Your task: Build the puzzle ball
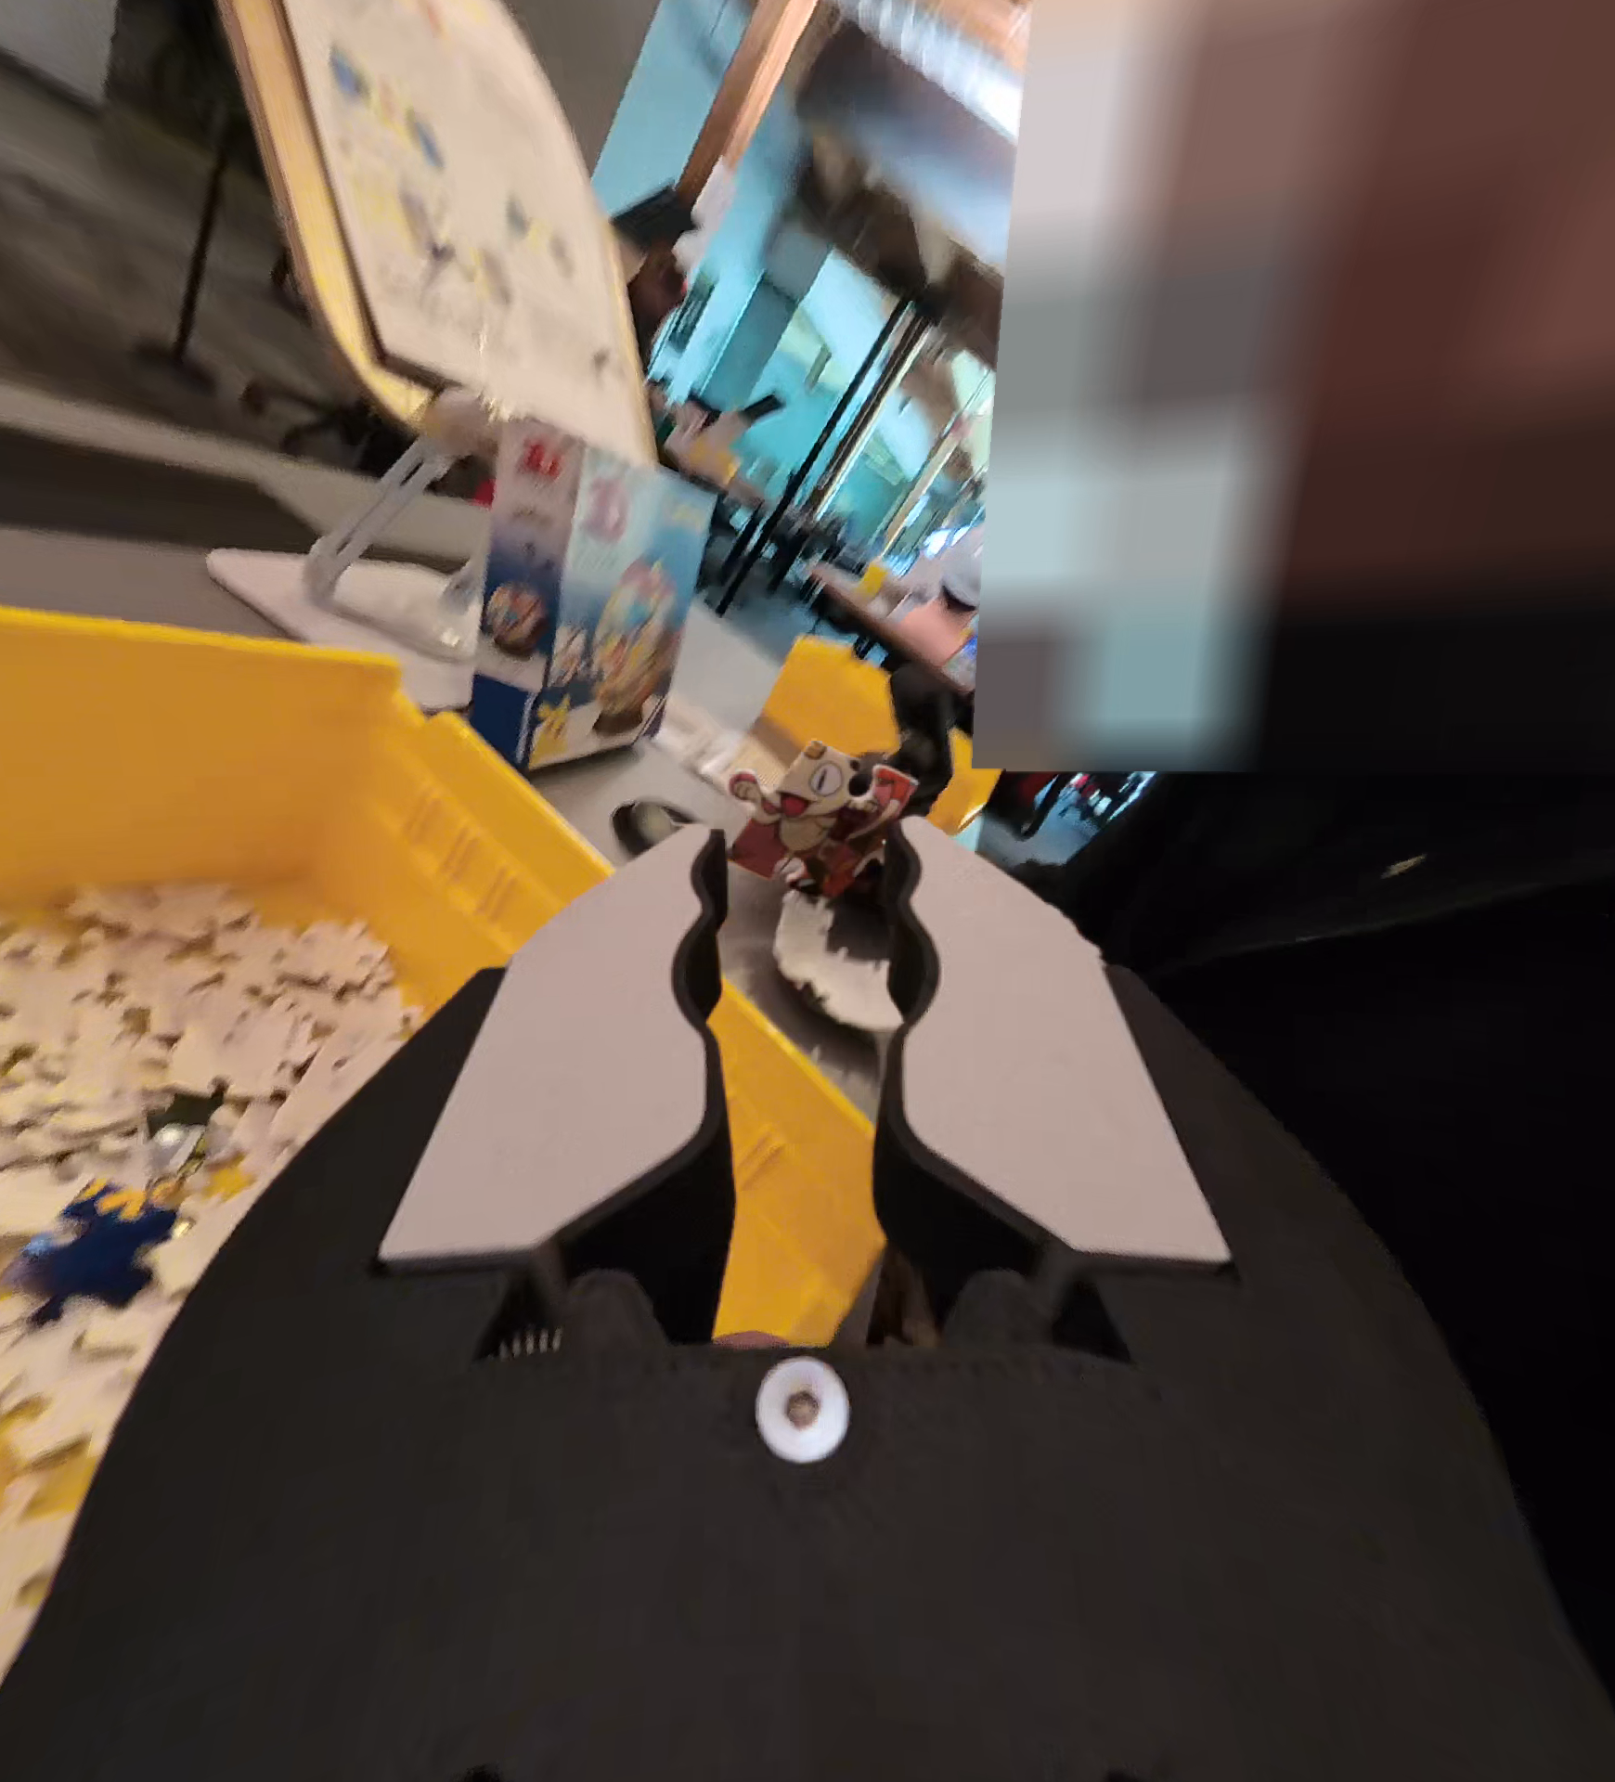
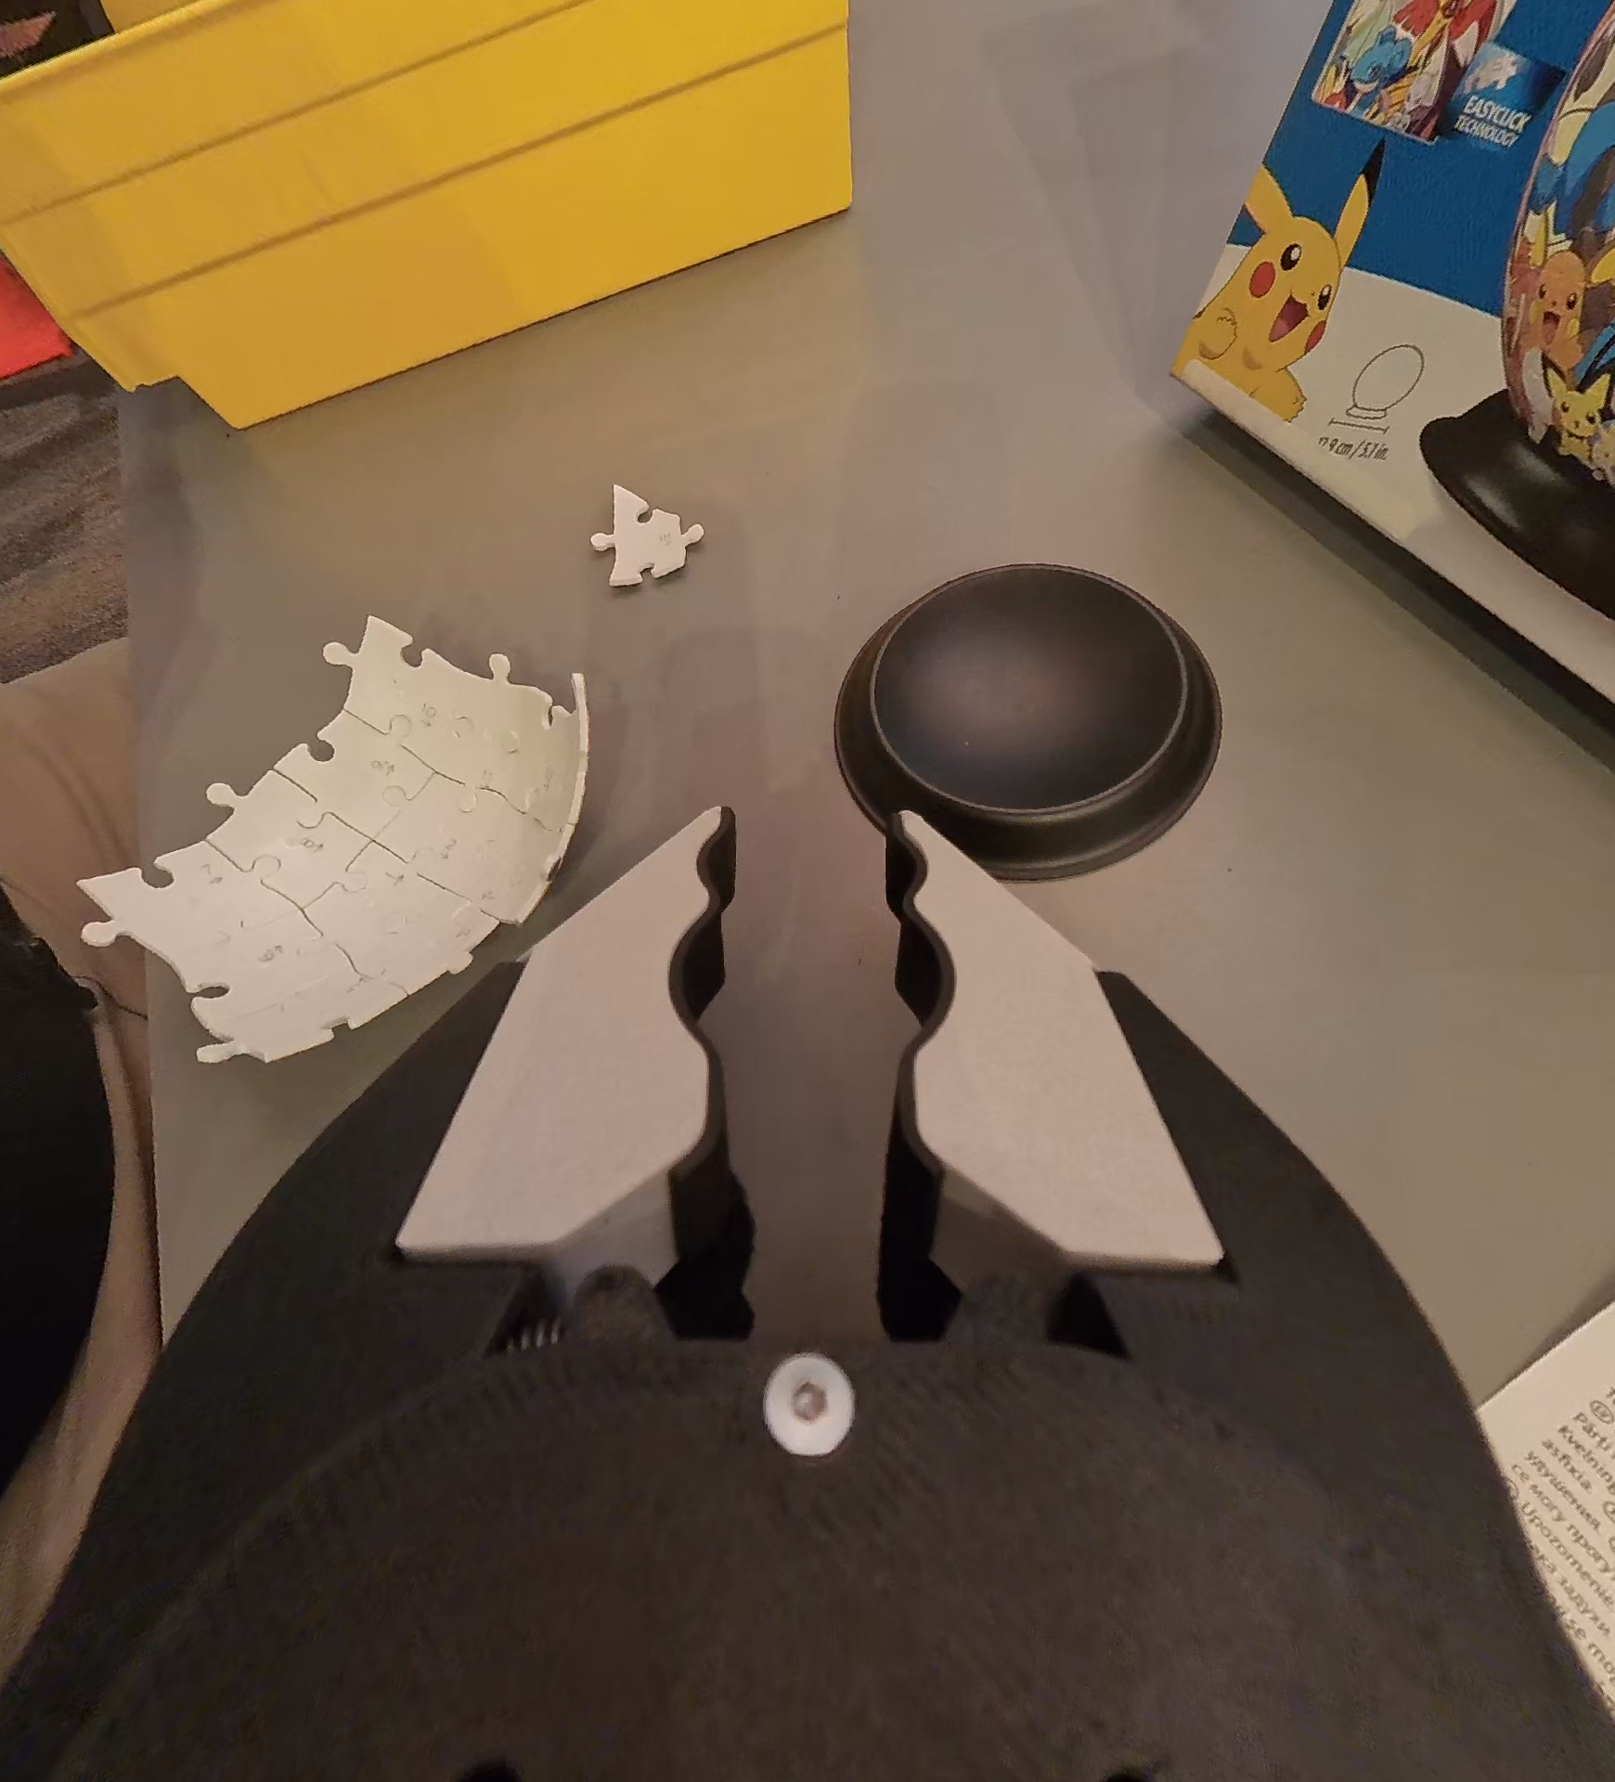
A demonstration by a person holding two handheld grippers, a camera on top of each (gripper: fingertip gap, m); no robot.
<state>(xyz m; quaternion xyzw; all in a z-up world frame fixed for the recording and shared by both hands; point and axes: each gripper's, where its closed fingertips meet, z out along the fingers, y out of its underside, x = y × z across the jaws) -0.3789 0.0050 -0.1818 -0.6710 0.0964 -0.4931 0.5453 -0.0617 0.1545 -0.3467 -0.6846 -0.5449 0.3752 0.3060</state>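
A curved white fragment of several joined pieces (image 2: 350,858) lies inner side up on the grey table (image 2: 977,434). One loose white piece (image 2: 645,538) lies beyond it. The black round stand (image 2: 1025,714) sits to the right. My right gripper (image 2: 811,829) is open and empty, hovering between fragment and stand. My left gripper (image 1: 808,849) is open and empty over the near corner of the yellow bin (image 1: 158,694). The bin holds several loose pieces (image 1: 158,1012). Past the left fingertips the fragment's coloured outer side (image 1: 808,820) shows, with the stand (image 1: 649,820) beside it.
The puzzle box (image 2: 1459,241) stands at the back right; it also shows in the left wrist view (image 1: 611,627). A printed leaflet (image 2: 1614,1446) lies at the right edge. The yellow bin (image 2: 456,193) is at the back left. A tilted picture board (image 1: 456,212) stands behind the box. About 40 cm separates my left fingertips from my right.
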